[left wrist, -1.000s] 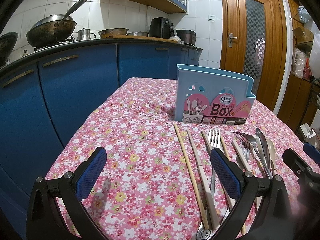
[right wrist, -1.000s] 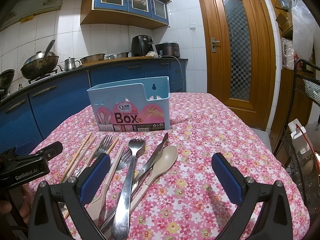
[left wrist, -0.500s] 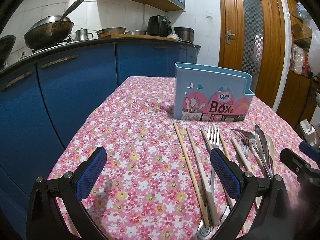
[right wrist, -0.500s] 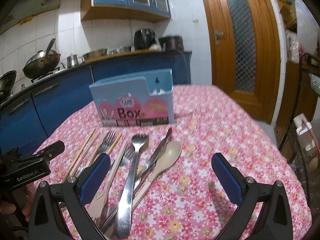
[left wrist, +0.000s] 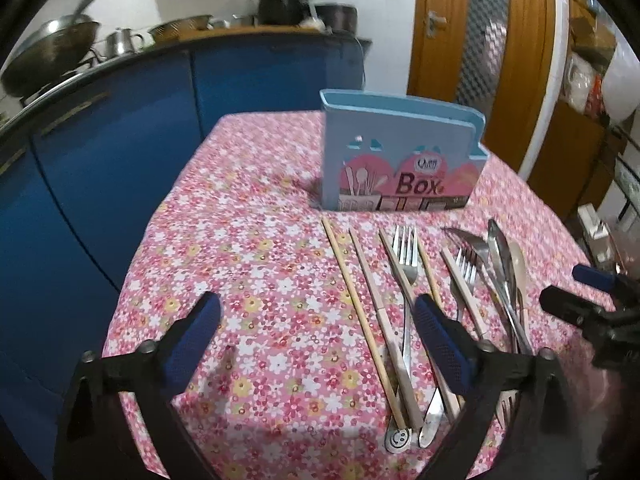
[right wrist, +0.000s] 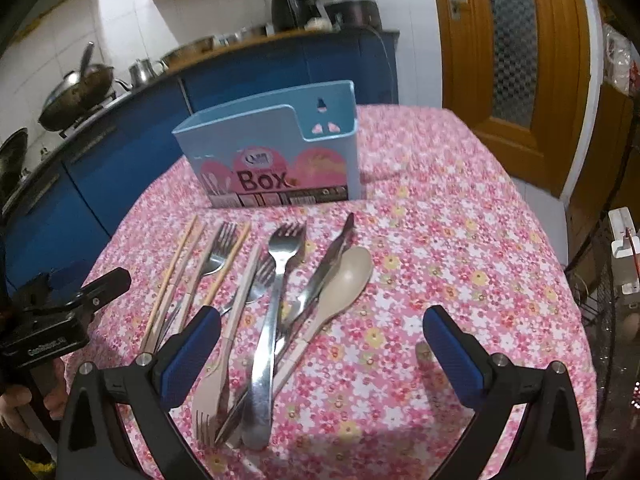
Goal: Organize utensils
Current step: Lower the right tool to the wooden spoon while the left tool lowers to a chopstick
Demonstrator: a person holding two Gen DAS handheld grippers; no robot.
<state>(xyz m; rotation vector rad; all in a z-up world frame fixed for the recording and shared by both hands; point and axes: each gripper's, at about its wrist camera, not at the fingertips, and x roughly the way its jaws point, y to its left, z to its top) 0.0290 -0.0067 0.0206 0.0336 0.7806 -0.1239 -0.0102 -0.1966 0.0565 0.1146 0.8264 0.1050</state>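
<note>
Utensils (right wrist: pixel 280 292) before blue box (right wrist: pixel 276 160), floral tablecloth (right wrist: pixel 440 240)

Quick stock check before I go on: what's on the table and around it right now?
Box: one, light blue, far middle of table.
Chopsticks: several, wood and pale, left of pile.
Forks: several, steel, middle.
Spoon: one, beige, right of pile.
Knife: one, steel, beside spoon.
Tablecloth: pink floral.
Wok: dark, on counter.
Door: wooden, right.
Left tool: open, above chopsticks.
Right tool: open, above pile.
</note>
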